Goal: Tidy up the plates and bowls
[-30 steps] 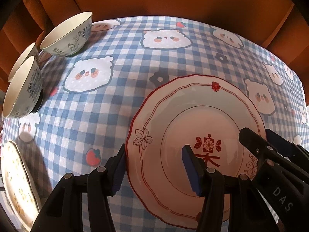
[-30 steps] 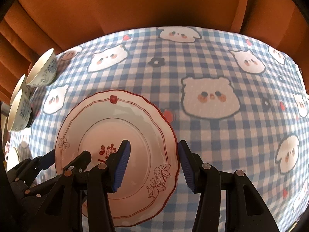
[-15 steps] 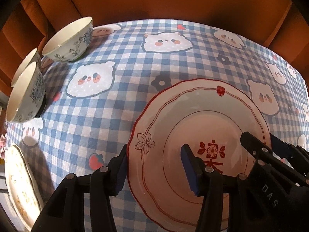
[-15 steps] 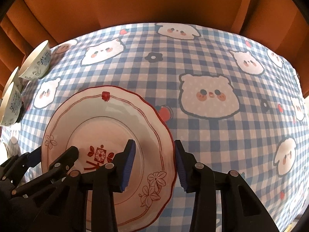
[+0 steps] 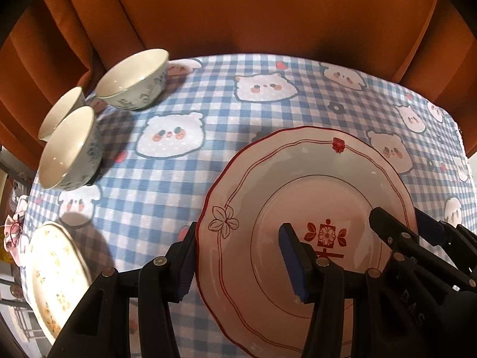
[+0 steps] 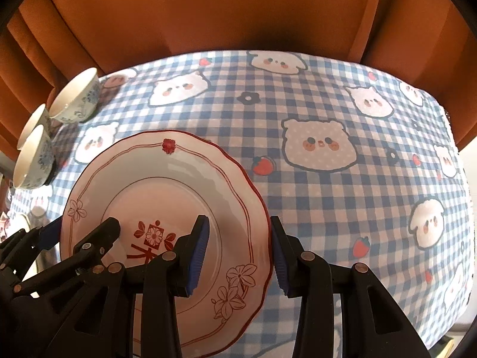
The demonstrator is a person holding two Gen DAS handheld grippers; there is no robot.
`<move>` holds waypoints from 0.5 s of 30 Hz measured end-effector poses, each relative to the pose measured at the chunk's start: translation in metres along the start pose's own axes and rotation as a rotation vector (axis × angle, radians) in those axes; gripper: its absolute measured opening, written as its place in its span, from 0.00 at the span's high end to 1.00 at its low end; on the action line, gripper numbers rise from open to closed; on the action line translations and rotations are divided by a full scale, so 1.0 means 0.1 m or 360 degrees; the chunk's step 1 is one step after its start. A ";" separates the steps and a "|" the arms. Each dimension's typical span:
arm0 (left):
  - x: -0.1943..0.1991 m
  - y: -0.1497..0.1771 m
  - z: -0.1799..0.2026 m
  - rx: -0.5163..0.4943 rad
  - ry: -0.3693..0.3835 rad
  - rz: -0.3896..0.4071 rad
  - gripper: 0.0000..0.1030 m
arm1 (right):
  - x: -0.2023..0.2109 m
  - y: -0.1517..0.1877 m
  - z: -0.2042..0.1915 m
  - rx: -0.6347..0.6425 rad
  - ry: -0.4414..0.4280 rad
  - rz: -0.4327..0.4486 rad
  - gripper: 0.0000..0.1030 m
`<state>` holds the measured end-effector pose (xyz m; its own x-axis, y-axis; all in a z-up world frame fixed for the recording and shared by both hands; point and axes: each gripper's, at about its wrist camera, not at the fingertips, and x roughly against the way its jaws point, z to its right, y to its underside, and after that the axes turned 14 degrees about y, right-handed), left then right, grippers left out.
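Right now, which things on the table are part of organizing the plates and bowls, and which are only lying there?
Part of the job:
- red-rimmed plate, a gripper at each side of its rim
- three bowls
- floral plate

Only lying there:
- checked tablecloth
- orange curtain

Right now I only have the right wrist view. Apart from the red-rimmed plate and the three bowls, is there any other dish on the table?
Observer: Yes. A floral plate with yellow flowers lies near the left edge of the tablecloth, on the near side of the bowls.
Operator: How does the left gripper sit on the red-rimmed plate?
Observer: The left gripper straddles the left rim of the red-rimmed plate, one pad outside, one over the well.
Operator: Is the floral plate touching anything?
Observer: No. Checked cloth shows between it and both the bowls and the red-rimmed plate.
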<state>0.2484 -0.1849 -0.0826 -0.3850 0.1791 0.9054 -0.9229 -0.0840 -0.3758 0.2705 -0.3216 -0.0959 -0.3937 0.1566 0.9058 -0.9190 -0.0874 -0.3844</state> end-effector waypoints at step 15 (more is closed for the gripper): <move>0.73 0.28 -0.69 -0.0012 0.0103 0.0086 0.49 | 0.77 0.30 -0.62 -0.0056 0.0075 0.0107 0.57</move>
<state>0.1940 -0.1066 -0.0409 -0.4337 0.2373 0.8692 -0.9007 -0.0878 -0.4254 0.2112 -0.2515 -0.0485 -0.4545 0.1976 0.8685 -0.8901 -0.0646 -0.4511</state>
